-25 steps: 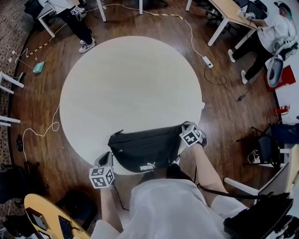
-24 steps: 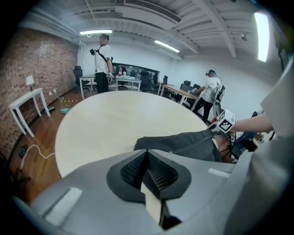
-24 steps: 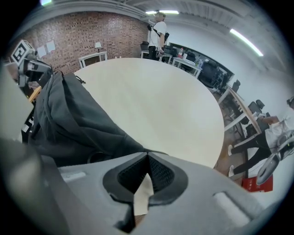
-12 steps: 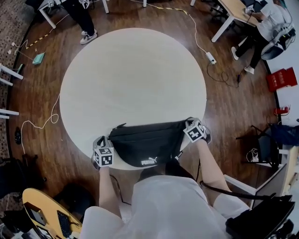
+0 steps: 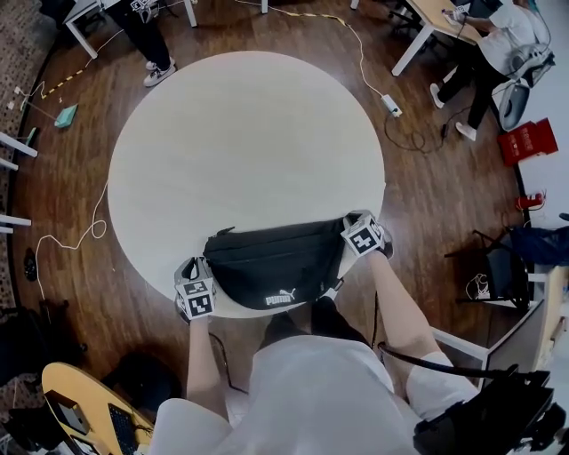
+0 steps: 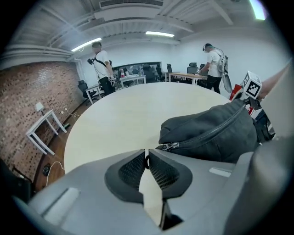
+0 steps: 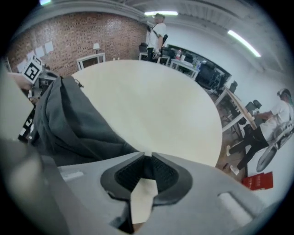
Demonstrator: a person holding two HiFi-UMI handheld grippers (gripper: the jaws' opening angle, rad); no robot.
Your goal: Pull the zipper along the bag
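A black waist bag (image 5: 276,267) lies on the round pale table (image 5: 249,133) at its near edge, with its zipper running along the top. My left gripper (image 5: 192,267) is at the bag's left end. In the left gripper view the jaws (image 6: 147,158) are just starting to open, a small dark zipper pull still pinched in the thin slit; the slider (image 6: 169,146) sits right beyond. My right gripper (image 5: 354,220) is at the bag's right end. Its jaws (image 7: 147,158) are also starting to open, dark bag (image 7: 69,124) fabric still between the pads.
The table stretches away bare beyond the bag. White desks (image 5: 427,22), people (image 5: 498,35) and a cable with a power strip (image 5: 391,107) are on the wooden floor around it. A red box (image 5: 526,140) stands at right.
My left gripper has moved up from below the table edge to the bag's left end. The right gripper stays at the bag's right end. The bag lies a little flatter.
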